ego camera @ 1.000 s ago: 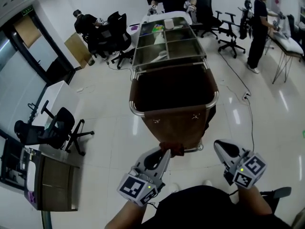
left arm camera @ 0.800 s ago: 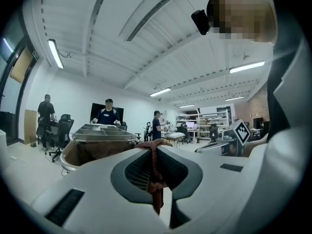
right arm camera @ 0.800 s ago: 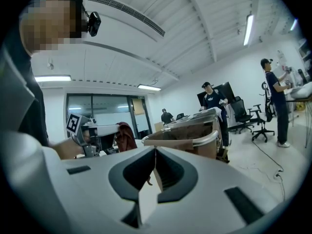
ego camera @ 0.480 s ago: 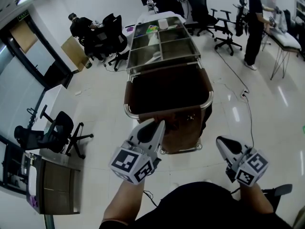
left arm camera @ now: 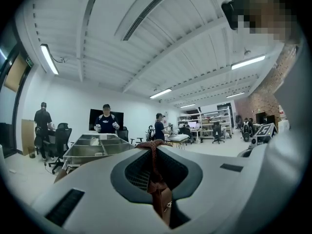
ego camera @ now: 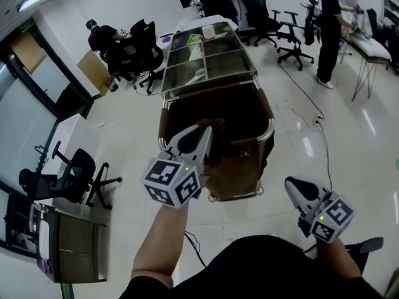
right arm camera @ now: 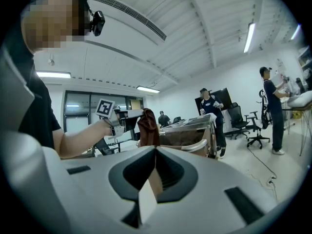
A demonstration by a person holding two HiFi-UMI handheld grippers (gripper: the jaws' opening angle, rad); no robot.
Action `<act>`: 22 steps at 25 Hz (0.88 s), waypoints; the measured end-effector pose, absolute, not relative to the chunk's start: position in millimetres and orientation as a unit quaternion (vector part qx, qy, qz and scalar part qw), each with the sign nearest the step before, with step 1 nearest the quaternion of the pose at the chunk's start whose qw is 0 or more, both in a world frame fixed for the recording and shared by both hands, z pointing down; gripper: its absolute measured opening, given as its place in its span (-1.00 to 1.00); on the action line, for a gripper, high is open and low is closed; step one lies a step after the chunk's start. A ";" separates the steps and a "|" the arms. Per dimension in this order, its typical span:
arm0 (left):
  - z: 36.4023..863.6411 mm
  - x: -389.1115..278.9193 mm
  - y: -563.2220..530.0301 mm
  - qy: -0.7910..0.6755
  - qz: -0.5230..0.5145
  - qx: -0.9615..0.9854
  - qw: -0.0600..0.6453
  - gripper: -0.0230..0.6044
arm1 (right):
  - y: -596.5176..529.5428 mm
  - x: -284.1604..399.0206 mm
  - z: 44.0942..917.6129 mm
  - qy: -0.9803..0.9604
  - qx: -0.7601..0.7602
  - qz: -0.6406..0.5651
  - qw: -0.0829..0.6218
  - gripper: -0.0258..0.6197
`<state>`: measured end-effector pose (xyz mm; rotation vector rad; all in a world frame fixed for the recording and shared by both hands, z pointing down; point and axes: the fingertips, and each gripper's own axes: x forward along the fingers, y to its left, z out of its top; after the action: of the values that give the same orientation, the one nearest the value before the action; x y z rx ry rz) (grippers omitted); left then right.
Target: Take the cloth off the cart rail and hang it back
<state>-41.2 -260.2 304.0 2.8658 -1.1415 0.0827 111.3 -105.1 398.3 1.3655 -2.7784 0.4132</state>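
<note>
My left gripper (ego camera: 204, 131) is raised over the near end of the cart, shut on a brown cloth (ego camera: 216, 149) that hangs bunched from its tips. In the left gripper view the cloth (left arm camera: 155, 156) is pinched between the jaws of that gripper (left arm camera: 155, 145). The right gripper view shows the cloth (right arm camera: 147, 125) dangling beside the cart's steel rail (right arm camera: 201, 147). Below it in the head view the rail (ego camera: 269, 129) rings a dark brown bag (ego camera: 218, 109). My right gripper (ego camera: 293, 185) hangs low at the right, shut and empty, apart from the cart; its jaws (right arm camera: 155, 149) meet.
Steel trays (ego camera: 209, 61) fill the cart's far half. Office chairs (ego camera: 134, 48) and people stand beyond it, one person (ego camera: 327, 30) at the right by a table. A chair (ego camera: 75, 170) and a cabinet (ego camera: 72, 235) are at the left. A cable (ego camera: 321, 142) runs across the floor.
My left gripper has risen from low at the cart's near end to above the rail, carrying the brown cloth up with it. The right gripper has barely moved.
</note>
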 end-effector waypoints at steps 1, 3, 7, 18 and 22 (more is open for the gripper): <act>305.7 -38.8 -264.3 -0.370 0.029 0.928 0.031 -0.87 | -105.2 112.2 398.1 -0.889 0.439 0.133 0.008 -0.86; 312.6 -35.5 -271.2 -0.372 0.036 0.927 0.043 -0.87 | -105.1 113.2 397.3 -0.888 0.441 0.133 0.005 -0.86; 325.9 -31.7 -281.0 -0.378 0.047 0.923 0.058 -0.87 | -104.2 114.6 398.5 -0.887 0.443 0.134 0.003 -0.86; 370.0 -34.6 -318.7 -0.401 0.075 0.907 0.101 -0.87 | -101.8 118.0 402.4 -0.881 0.453 0.135 -0.001 -0.86; 396.3 -35.2 -337.8 -0.404 0.083 0.899 0.148 -0.87 | -100.4 118.3 402.9 -0.879 0.455 0.139 -0.005 -0.86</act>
<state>-35.2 -337.8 396.3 2.5849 -1.1624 0.2390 118.3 -100.4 402.9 1.4348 -2.7716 0.4386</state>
